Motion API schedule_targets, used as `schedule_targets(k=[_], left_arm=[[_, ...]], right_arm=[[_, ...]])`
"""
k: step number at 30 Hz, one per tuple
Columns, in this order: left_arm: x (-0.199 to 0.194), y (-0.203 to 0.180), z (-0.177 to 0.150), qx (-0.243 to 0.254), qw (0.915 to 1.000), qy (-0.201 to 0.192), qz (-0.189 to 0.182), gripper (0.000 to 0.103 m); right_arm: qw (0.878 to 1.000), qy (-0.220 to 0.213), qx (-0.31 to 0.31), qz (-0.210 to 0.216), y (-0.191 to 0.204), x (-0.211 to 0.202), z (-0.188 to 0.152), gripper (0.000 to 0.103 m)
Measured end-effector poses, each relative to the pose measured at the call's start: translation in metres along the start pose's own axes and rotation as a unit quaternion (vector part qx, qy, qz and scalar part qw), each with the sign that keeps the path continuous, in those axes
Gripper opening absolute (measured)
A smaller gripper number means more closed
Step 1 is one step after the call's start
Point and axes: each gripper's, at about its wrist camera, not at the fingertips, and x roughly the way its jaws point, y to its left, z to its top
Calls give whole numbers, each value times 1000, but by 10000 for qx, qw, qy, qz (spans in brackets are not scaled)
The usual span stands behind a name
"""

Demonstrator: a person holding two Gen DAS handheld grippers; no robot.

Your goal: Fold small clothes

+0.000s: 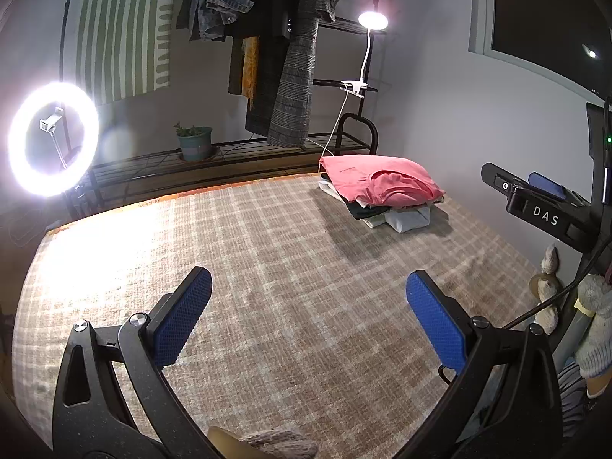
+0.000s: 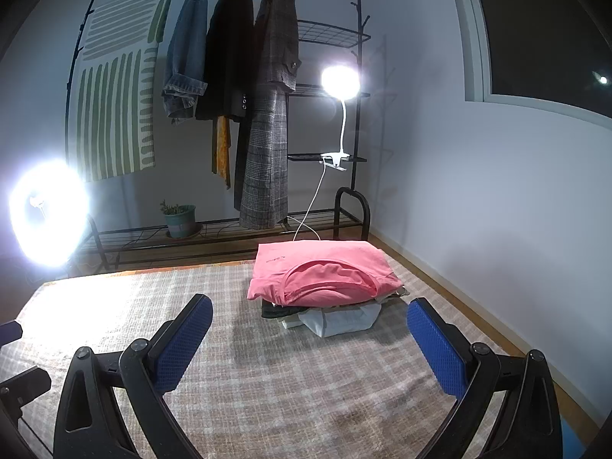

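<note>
I am holding my left tongs spread wide above the plaid blanket, gripping nothing, the blue pads well apart with only bare cloth between them. My right tongs are likewise released and empty, hovering low over the same blanket with their pads splayed.

The stack of folded clothes is sitting at the far right part of the blanket, near the wall and in front of the clothes rack. From my right wrist view it is lying almost straight ahead, between the two fingers and beyond their tips, not touching them. From my left wrist view it is lying farther off, up and to the right.

The pink shirt is resting on top, folded into a rectangle whose long axis is running left to right across my right view; its neckline is facing toward me and its small logo is near the far left corner. In the left view that long axis is slanting from far left to near right. Beneath it, dark and pale folded pieces are poking out along the near edge.

A ring light is glaring at the left, and a clip lamp is shining from the rack above the stack.
</note>
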Motion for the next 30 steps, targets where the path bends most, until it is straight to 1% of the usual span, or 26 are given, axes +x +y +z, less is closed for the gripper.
schedule_targets(k=[19,30], left_arm=[[-1,-3,1,14,10000,-9,8,103],[-3,-1,0,83,9999,-65,83,103]], right_arm=[[10000,-3,9,-9,1,-1,-1,103],[10000,-4,-9,-9,2,-1,0,103]])
